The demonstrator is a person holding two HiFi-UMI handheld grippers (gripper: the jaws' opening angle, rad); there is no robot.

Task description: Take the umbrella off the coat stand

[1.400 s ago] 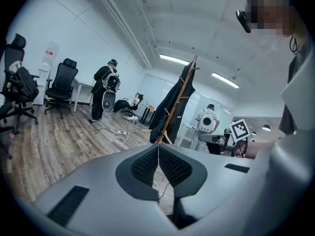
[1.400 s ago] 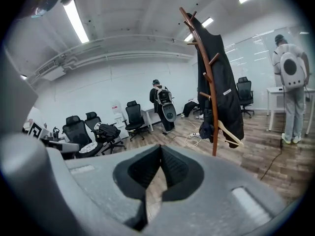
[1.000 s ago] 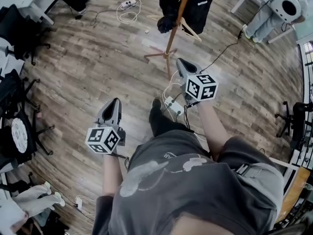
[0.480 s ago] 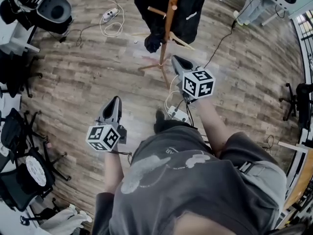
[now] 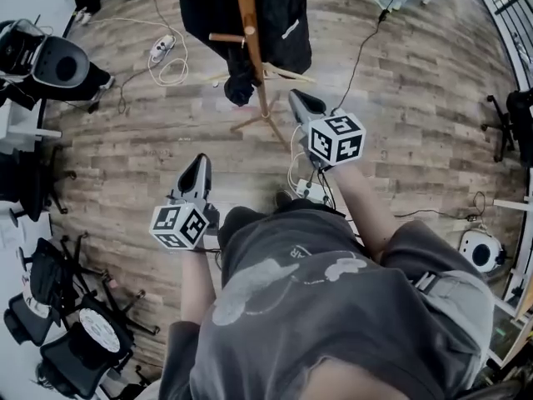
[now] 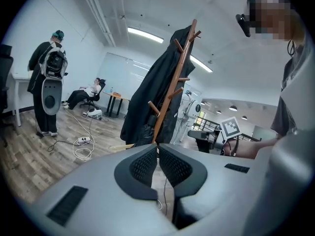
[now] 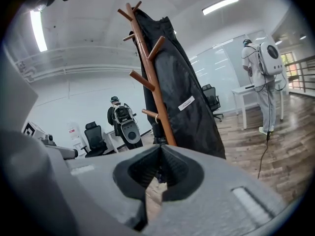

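A wooden coat stand (image 5: 247, 23) rises at the top of the head view with a long black coat (image 5: 279, 15) draped on it. A small black folded umbrella (image 5: 240, 90) hangs by a strap from a low peg on the stand's left side. In the gripper views the umbrella (image 6: 144, 132) (image 7: 158, 132) shows just beyond the jaws, beside the pole. My right gripper (image 5: 298, 98) is shut and empty, close to the stand's base on its right. My left gripper (image 5: 200, 163) is shut and empty too, further back and to the left.
A white power strip with coiled cable (image 5: 162, 47) lies on the wood floor left of the stand. A second strip (image 5: 310, 192) lies by my feet. Office chairs (image 5: 75, 340) crowd the left edge. People with backpacks (image 6: 49, 77) (image 7: 263, 68) stand around the room.
Both grippers have travelled across the floor toward the coat stand, which now sits nearer and more to the left in the head view. Their jaws stay shut.
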